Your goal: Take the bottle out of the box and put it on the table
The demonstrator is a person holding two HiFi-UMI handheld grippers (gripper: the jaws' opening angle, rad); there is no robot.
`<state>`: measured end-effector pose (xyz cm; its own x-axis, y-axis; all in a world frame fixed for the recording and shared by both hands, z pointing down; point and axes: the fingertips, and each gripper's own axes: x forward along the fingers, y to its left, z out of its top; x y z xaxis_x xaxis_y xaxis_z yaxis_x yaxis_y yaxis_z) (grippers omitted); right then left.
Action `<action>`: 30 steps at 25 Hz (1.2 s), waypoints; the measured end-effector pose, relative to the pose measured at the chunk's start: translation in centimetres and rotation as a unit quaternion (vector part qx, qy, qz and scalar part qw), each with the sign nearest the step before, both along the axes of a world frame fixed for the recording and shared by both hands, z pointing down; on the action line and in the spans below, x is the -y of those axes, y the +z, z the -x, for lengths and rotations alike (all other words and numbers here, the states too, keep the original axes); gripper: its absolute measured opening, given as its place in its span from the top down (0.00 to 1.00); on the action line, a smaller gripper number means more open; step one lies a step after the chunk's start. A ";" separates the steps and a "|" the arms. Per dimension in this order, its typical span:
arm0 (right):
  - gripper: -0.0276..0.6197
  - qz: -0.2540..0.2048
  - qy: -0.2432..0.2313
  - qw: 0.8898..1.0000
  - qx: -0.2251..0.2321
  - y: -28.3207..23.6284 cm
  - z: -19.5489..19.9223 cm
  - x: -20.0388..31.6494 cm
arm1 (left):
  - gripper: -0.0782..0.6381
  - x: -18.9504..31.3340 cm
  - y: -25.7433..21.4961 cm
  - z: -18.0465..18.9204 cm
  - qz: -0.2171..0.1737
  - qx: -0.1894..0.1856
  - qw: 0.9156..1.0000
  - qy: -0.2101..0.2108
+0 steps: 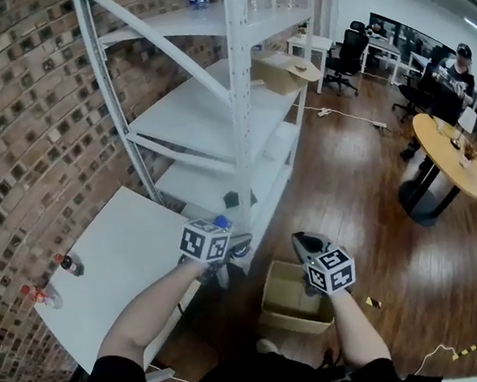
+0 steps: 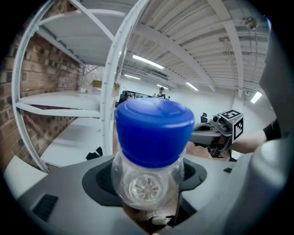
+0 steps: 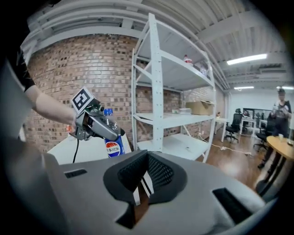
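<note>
Blue-capped clear plastic bottle (image 2: pixel 154 137) is clamped in the left gripper (image 1: pixel 228 249), its jaws wide across the bottle's shoulder. It is above the open cardboard box (image 1: pixel 289 300) at 6 o'clock, with the white table (image 1: pixel 118 259) at 9 o'clock. That grip likely keeps it ready to stand. The cap points to 12 o'clock, long axis near vertical. The right gripper (image 1: pixel 302 240) is closed and empty.

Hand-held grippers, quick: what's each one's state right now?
Left hand-held gripper: closed on the blue-capped bottle.
Right hand-held gripper: closed, nothing between its jaws.
</note>
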<state>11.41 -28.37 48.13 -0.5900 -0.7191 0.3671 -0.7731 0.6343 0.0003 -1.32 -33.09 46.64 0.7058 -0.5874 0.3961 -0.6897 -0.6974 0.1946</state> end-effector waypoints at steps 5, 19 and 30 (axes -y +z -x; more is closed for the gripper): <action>0.95 -0.025 -0.129 0.991 -0.016 -1.4 10.3 2.8 | 0.45 -1.2 -2.3 9.6 -0.021 0.009 0.994 -0.105; 0.95 -0.010 -0.474 0.880 0.025 -2.7 39.0 -4.0 | 0.45 -17.5 -2.1 36.6 0.004 0.043 0.884 -0.466; 0.95 -0.030 -0.602 0.797 -0.023 -3.0 49.6 -17.6 | 0.45 -34.9 -1.2 45.3 0.024 0.043 0.805 -0.591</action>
<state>-38.19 -10.78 45.17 -0.8533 0.3418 0.3938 0.3987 0.9144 0.0701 -46.58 1.80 45.45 -0.3664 -0.8110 0.4561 -0.8781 0.4635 0.1187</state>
